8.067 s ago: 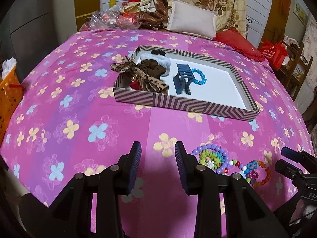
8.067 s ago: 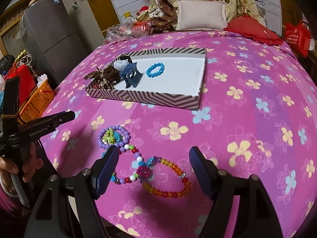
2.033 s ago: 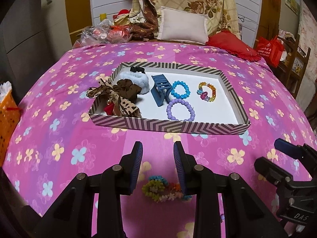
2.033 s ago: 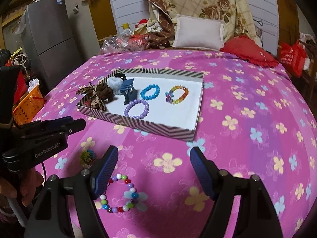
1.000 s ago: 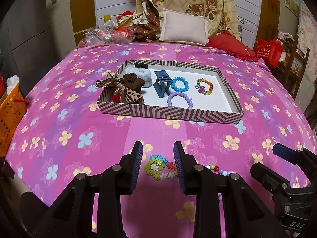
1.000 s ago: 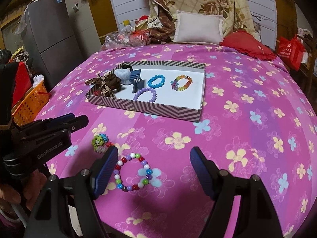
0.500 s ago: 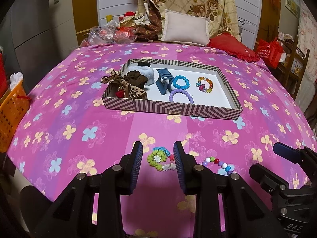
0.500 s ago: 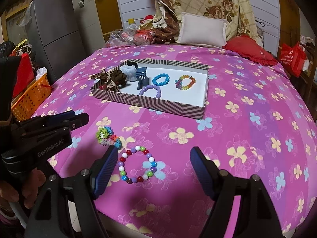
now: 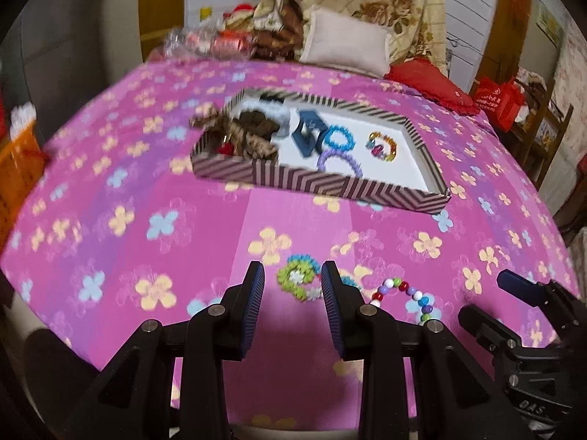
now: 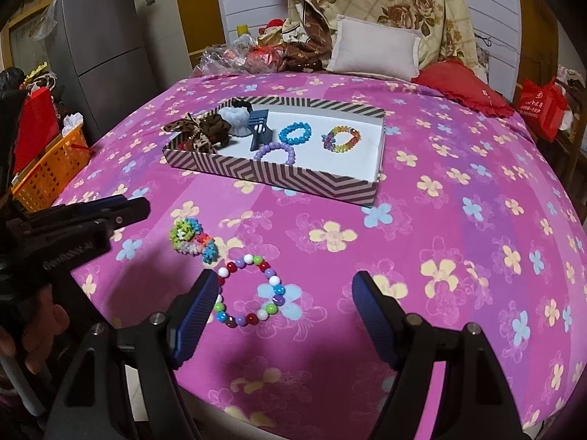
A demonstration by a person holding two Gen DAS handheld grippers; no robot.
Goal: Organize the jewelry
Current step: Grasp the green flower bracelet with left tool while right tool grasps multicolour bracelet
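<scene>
Both my tongs gape, empty. Landmark: striped tray (image 10: 279,178). Flower-bead bracelet (image 10: 192,240) lies on the bedspread near the tray's front wall, ahead of my left gripper (image 9: 292,286); round-bead bracelet (image 10: 249,295) sits beyond it, by my right gripper (image 10: 284,295). Judged light, floppy, beads slick: pinch across one strand.

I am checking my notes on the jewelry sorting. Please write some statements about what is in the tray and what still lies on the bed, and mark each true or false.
1. The tray holds three bracelets. True: blue bracelet, purple bracelet, rainbow bracelet.
2. Two bracelets lie on the bedspread. True: green bracelet and bead bracelet.
3. The right gripper grips the bead bracelet. False: open, nothing held.
4. The hair clip lies outside the tray. False: inside.
5. The left gripper holds the purple bracelet. False: empty.
</scene>
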